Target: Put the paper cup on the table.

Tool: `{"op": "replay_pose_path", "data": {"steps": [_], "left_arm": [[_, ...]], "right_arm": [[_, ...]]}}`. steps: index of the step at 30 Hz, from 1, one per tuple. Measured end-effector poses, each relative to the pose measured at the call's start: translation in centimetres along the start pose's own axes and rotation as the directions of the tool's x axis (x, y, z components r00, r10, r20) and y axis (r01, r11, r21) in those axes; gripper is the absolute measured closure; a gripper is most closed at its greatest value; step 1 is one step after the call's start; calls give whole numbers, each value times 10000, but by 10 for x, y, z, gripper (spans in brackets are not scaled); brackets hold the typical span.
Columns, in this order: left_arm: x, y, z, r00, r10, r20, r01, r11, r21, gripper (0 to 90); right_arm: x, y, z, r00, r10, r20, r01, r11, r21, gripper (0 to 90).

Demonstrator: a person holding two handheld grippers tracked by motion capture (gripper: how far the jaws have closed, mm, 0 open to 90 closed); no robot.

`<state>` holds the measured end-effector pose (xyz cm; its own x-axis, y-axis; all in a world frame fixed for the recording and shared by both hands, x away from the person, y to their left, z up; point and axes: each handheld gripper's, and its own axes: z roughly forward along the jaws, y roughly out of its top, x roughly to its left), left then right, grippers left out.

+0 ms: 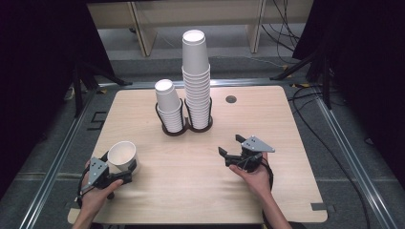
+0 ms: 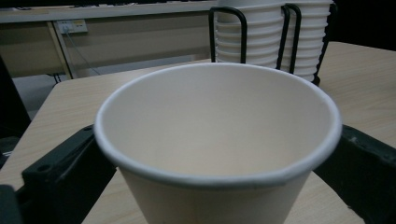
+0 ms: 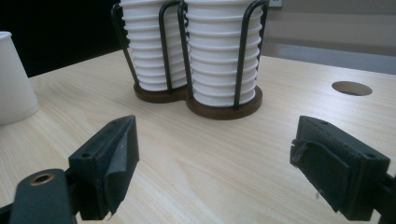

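A single white paper cup (image 1: 122,154) (image 2: 219,135) stands upright, mouth up, near the table's front left, and is also at the left edge of the right gripper view (image 3: 14,79). My left gripper (image 1: 119,165) (image 2: 219,182) has one black jaw on each side of it; the jaws stand wide and do not seem to press the cup. My right gripper (image 1: 230,144) (image 3: 210,154) rests low at the front right, open, with bare table between its jaws. A tall stack of white cups (image 1: 196,76) (image 3: 224,56) and a shorter stack (image 1: 169,107) (image 3: 149,46) sit in a black wire holder (image 1: 188,128).
The light wooden table (image 1: 191,191) has a round cable hole (image 1: 231,99) (image 3: 351,88) behind the right gripper. Bare tabletop lies between the two hands and in front of the holder. Dark stands and cables flank the table on the floor.
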<state>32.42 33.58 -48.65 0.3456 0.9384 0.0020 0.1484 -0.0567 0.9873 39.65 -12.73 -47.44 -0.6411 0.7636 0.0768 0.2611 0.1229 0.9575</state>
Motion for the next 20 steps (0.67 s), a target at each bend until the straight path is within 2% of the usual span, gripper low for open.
{"op": "replay_pose_path", "data": {"steps": [2, 4, 5, 6, 7, 8, 9, 11, 12, 14, 16, 17, 18, 20], "left_arm": [[1, 1, -2, 10000, -54, 8, 54, 9999, -95, 0], [1, 2, -4, 10000, 39, -39, -39, 10000, 55, 0], [1, 2, -5, 10000, -6, -45, 6, 10000, 57, 0], [1, 1, -5, 10000, -11, -33, 11, 10000, -50, 0], [1, 1, -5, 10000, -2, -10, 2, 10000, -70, 0], [2, 0, -6, 10000, 45, 18, -45, 10000, -31, 0], [2, -1, -7, 10000, 57, 30, -57, 10000, -15, 0], [2, -2, -9, 10000, 52, 5, -52, 9999, 138, 0], [2, -2, -11, 10000, -21, -36, 22, 9998, 216, 0], [2, -3, -10, 10000, -58, 27, 58, 10000, 74, 0], [3, -3, -10, 10000, -10, 59, 10, 10000, 45, 0], [2, -3, -11, 10000, 5, 21, -5, 9997, 260, 0], [2, -5, -8, 10000, 11, 96, -10, 10000, -49, 0], [1, -4, -9, 10000, 1, 84, -2, 10000, 94, 0]], "right_arm": [[0, 0, 0, 10000, 13, 5, -13, 10000, -44, 152], [0, 0, 0, 10000, -16, 7, 16, 10000, -71, 152], [1, -1, 1, 9999, 6, 101, -4, 9997, -251, 152], [1, 0, -1, 10000, 37, -13, -37, 10000, -49, 152], [1, -1, -1, 9999, 102, -38, -102, 9999, -36, 152], [-1, 0, -1, 9999, -117, -58, 116, 9999, -44, 152], [-1, 0, -1, 9999, -137, -55, 136, 9999, -56, 152], [-2, 0, -1, 9999, -124, -91, 124, 9999, -102, 152], [-1, -1, 0, 9998, 46, -178, -48, 9999, -103, 152], [-1, -1, 0, 9999, -103, -55, 102, 9999, -137, 152], [0, -1, -1, 9997, 192, -150, -192, 9998, -15, 152], [0, -2, 1, 9995, 224, -236, -226, 9997, -98, 152], [-1, -1, 0, 9991, 200, -382, -200, 9998, 11, 152], [-1, -1, 0, 9994, 213, -263, -215, 9997, -78, 152]]}}
